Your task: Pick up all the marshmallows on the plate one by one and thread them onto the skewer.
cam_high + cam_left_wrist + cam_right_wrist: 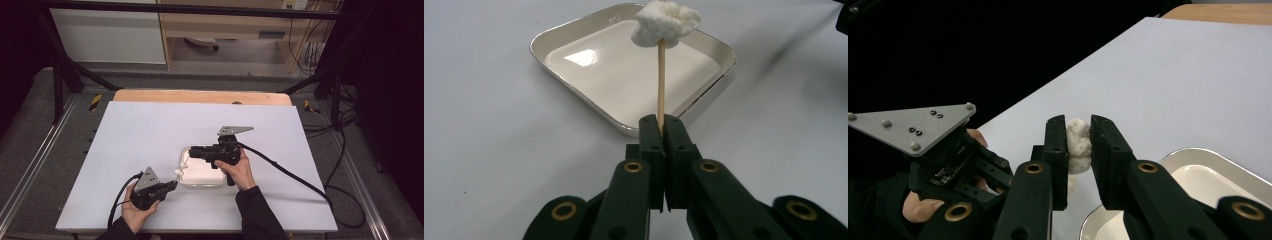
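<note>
High view: white table (pixel 150 135), shallow rounded-square white tray (pixel 202 178) near its front middle. Left gripper (pixel 171 186) low at front left, aimed toward the tray's left edge; right gripper (pixel 192 150) reaching leftward over the tray's far edge. Thin skewer (pixel 180 169) with a white lump barely legible here, beside the tray's left rim.

Left gripper view: 2 black fingers (pixel 651 145) pressed together on the lower end of a pale wooden skewer (pixel 661 80). Long axis straight away from the fingers, up the picture, over the shiny-rimmed tray (pixel 704 100). At the far tip, a crumpled white lump (pixel 666 22) (marshmallow-like, material unclear).

Right gripper view: right gripper (pixel 1079 135) with fingers (pixel 1056 150) narrowly apart, each touching a side of the white lump (pixel 1078 142). Tray corner (pixel 1168 160) at lower right, left gripper (pixel 943 150) and hand at lower left.
</note>
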